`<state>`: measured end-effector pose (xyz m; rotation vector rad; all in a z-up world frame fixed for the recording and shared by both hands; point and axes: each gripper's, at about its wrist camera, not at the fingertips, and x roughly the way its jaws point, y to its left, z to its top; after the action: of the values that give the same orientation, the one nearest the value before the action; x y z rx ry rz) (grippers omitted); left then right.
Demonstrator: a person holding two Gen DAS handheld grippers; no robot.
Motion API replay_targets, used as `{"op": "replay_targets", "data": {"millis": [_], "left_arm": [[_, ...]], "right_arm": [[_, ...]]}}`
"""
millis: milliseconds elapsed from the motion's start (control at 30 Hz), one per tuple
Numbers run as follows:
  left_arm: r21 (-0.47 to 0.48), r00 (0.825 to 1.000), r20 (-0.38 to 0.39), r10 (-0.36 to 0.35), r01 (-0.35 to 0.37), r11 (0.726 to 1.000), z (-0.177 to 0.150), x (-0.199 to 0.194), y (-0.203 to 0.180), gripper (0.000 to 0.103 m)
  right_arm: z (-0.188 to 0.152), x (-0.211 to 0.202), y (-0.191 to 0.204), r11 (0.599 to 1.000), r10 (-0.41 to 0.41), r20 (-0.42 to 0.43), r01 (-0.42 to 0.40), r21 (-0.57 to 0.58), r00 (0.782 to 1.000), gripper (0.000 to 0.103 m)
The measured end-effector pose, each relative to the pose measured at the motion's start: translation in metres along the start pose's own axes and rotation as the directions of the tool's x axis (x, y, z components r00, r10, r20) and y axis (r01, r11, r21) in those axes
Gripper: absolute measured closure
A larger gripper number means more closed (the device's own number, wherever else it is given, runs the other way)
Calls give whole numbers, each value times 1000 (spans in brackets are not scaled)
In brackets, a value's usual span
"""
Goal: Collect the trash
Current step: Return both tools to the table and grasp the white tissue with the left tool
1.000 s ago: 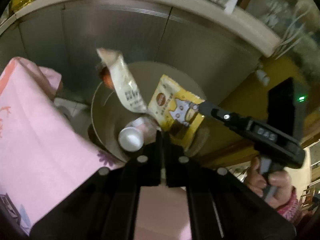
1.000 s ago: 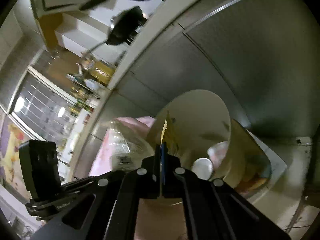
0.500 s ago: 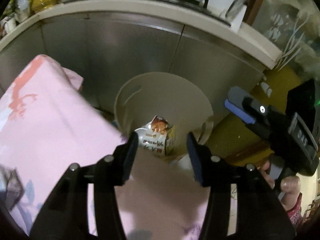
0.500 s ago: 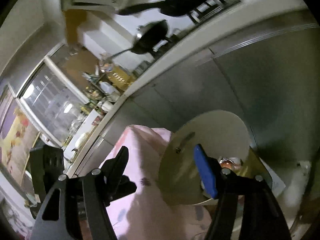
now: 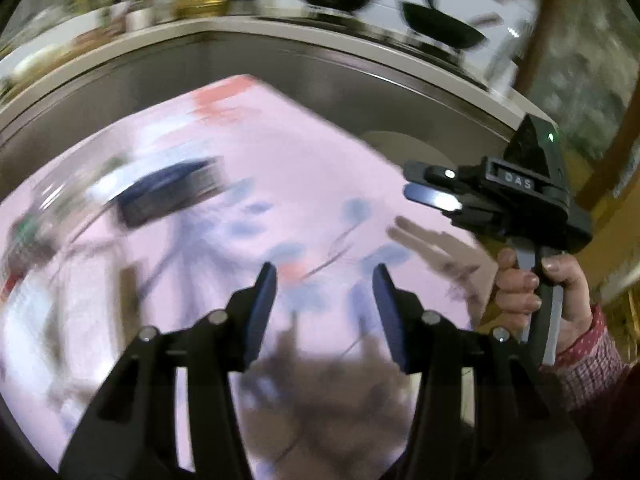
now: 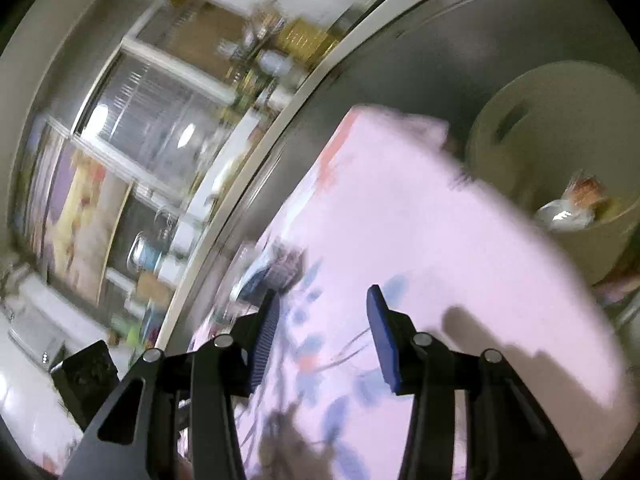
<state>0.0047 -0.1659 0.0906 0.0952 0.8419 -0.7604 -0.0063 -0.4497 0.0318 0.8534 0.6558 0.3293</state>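
Both jaws stand parted and empty: the left hand-held gripper [image 5: 324,300] over the pink bench [image 5: 304,168], the right hand-held gripper [image 6: 322,320] (jaws just narrowing) with the wrappers [image 6: 576,204] in the bin [image 6: 560,120] ahead, to its right.

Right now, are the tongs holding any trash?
No. Both the left tongs and right tongs are open and empty above the pink cloth.

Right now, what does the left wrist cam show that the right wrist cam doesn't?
Left wrist only: the right gripper from outside, the hand holding it, and two pans on the counter. Right wrist only: inside the bin, with wrappers in it. Both: the pink tablecloth, and open, empty jaws.
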Motion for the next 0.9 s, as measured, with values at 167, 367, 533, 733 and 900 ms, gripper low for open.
{"op": "replay_targets", "data": {"millis": [167, 367, 533, 733, 900], "left_arm": [[-194, 980, 26, 196, -188, 963, -43, -60, 93, 46], [-467, 949, -1, 315, -279, 839, -75, -92, 207, 42], [-577, 977, 11, 214, -169, 799, -81, -74, 244, 53], [-554, 974, 76, 213, -136, 821, -86, -81, 230, 101], [-540, 962, 128, 243, -137, 830, -101, -116, 222, 102]], "right_arm": [[-39, 54, 57, 993, 47, -160, -63, -97, 986, 58], [-76, 106, 111, 981, 50, -299, -104, -166, 953, 57], [-91, 135, 136, 976, -15, -340, -60, -208, 940, 47], [-106, 156, 165, 939, -123, -340, -2, -345, 932, 39], [-111, 162, 158, 897, -245, -291, 103, -430, 925, 39]]}}
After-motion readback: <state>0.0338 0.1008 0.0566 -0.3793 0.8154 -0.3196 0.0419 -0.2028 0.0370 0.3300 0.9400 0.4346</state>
